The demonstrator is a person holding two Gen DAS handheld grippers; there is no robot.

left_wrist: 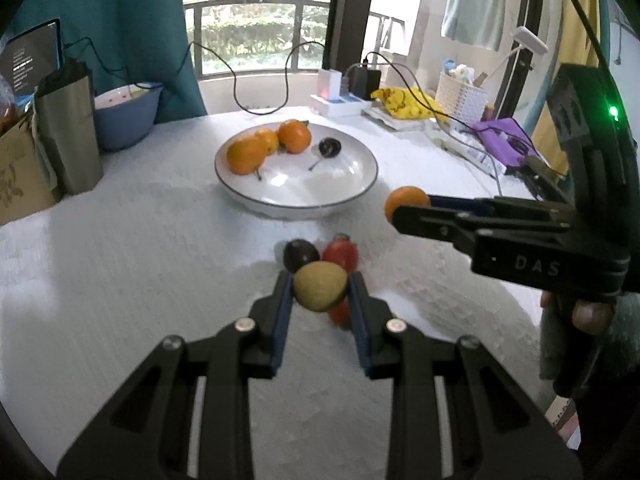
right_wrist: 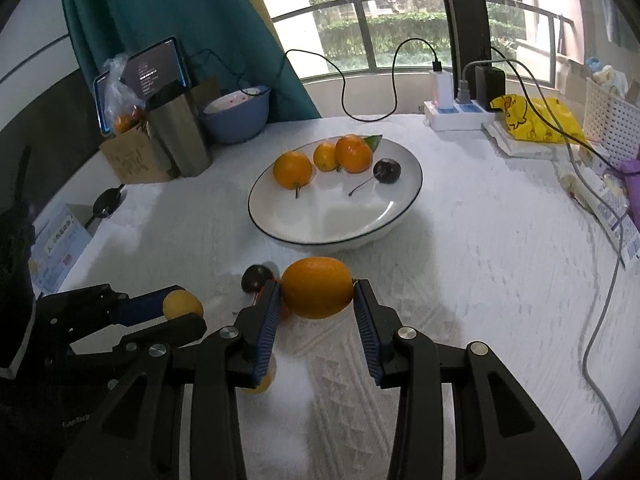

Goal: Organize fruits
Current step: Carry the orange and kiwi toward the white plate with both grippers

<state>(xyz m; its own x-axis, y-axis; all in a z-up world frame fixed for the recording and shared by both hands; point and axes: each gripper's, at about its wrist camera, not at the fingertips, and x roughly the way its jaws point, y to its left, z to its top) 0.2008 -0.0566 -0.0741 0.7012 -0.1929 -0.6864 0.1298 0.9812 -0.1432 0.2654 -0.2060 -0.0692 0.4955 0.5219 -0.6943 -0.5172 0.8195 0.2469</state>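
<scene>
My left gripper (left_wrist: 320, 286) is shut on a small yellow-green fruit (left_wrist: 320, 286), held above the table in front of the plate. My right gripper (right_wrist: 317, 294) is shut on an orange (right_wrist: 317, 294), also seen in the left wrist view (left_wrist: 404, 200) to the right of the plate. The white plate (left_wrist: 340, 192) holds three oranges (left_wrist: 246, 156) and a dark cherry (left_wrist: 330, 147). On the table below the left gripper lie a dark cherry (left_wrist: 300, 255) and red fruits (left_wrist: 341, 254). In the right wrist view the plate (right_wrist: 360, 224) lies ahead, the left gripper (right_wrist: 182, 306) at lower left.
A steel cup (left_wrist: 68, 132), a cardboard box (left_wrist: 16, 176) and a blue bowl (left_wrist: 126, 114) stand at the back left. A power strip with cables (right_wrist: 456, 114), a yellow bag (right_wrist: 536, 118) and a white basket (right_wrist: 612, 116) crowd the back right.
</scene>
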